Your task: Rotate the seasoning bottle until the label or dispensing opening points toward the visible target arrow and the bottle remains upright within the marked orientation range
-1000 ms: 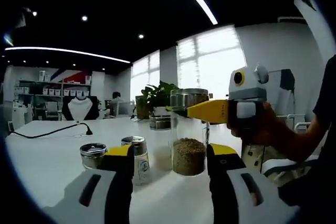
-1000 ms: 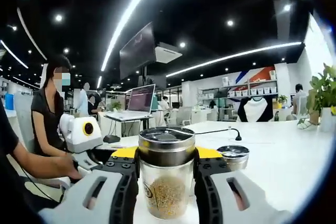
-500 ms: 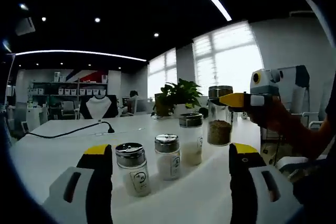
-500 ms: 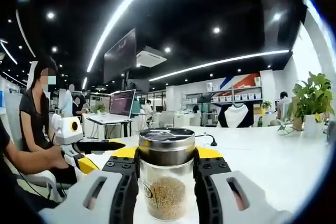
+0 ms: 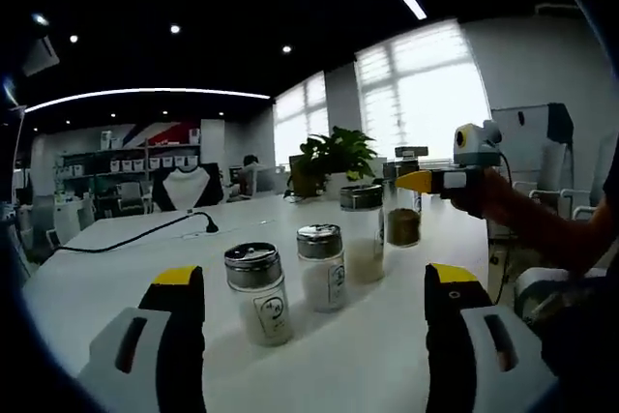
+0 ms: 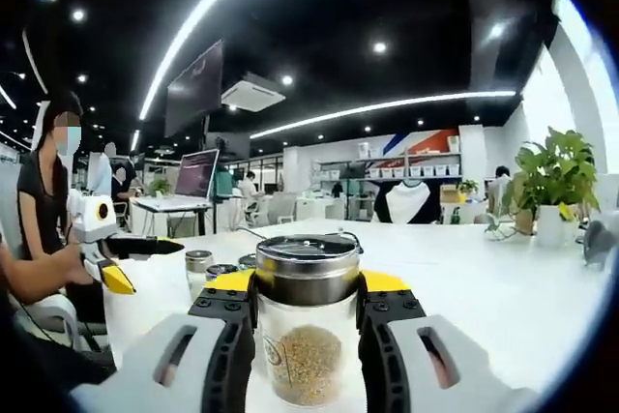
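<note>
The seasoning bottle (image 6: 308,321) stands upright, pinched between the right gripper (image 6: 308,309) jaws over the white table (image 6: 503,307). The left gripper (image 5: 314,282) is spread wide near three jars (image 5: 322,266), open tabletop around.

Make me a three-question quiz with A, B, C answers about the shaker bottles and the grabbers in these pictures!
1. Where is the bottle of brown seasoning?
A. Between the right gripper's jaws
B. On the floor
C. Beside the plant

2. How many bottles stand in a row on the white table before the left gripper?
A. One
B. Three
C. Six

3. What state is the left gripper in?
A. Shut on a bottle
B. Open, holding nothing
C. Shut on a cable

Answers:
1 A: its yellow-tipped jaws press both sides under the steel lid.
2 B: three steel-lidded bottles stand there.
3 B: its jaws stand wide apart.
</note>
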Demonstrator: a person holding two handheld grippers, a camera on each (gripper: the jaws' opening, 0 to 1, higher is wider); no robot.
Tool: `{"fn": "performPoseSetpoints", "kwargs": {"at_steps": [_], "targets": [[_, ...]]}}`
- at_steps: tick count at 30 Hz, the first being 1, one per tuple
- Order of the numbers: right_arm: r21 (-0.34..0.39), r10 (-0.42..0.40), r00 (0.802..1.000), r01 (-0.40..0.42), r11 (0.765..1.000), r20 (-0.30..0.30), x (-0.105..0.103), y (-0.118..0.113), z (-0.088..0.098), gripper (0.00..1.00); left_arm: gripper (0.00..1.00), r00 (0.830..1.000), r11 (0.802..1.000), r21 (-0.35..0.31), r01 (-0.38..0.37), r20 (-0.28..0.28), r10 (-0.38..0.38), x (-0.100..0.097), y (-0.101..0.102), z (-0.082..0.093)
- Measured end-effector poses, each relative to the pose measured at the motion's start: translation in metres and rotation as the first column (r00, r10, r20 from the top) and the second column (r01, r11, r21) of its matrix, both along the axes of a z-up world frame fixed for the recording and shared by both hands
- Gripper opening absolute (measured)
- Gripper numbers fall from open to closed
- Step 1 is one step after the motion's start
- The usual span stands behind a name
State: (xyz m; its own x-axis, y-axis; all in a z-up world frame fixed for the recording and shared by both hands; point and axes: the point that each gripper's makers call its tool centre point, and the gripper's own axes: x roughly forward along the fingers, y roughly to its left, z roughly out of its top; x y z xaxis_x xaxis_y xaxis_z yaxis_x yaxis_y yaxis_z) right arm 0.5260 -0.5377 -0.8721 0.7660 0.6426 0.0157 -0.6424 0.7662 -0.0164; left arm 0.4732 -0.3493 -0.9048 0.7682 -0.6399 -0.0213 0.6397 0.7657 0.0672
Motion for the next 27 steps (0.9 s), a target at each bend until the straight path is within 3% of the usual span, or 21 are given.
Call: {"fn": "performPoseSetpoints", "kwargs": {"at_steps": [9, 19, 27], "targets": [[-0.014, -0.002, 1.000, 0.001, 1.000, -0.018, 0.016, -0.006, -0.014, 0.38, 1.00, 1.000, 1.000, 0.023, -0.015, -0.013, 0.016, 0.000, 0.010, -0.006], [0.012, 0.004, 0.999, -0.003, 1.000, -0.044, 0.022, -0.007, -0.021, 0.38, 1.00, 0.999, 1.000, 0.018, -0.013, -0.050, 0.014, -0.003, 0.021, -0.015], [-0.015, 0.026, 0.999, -0.026, 1.000, -0.033, 0.019, -0.003, -0.022, 0.38, 1.00, 0.999, 0.999, 0.042, -0.004, -0.050, 0.006, -0.005, 0.021, -0.018]]}}
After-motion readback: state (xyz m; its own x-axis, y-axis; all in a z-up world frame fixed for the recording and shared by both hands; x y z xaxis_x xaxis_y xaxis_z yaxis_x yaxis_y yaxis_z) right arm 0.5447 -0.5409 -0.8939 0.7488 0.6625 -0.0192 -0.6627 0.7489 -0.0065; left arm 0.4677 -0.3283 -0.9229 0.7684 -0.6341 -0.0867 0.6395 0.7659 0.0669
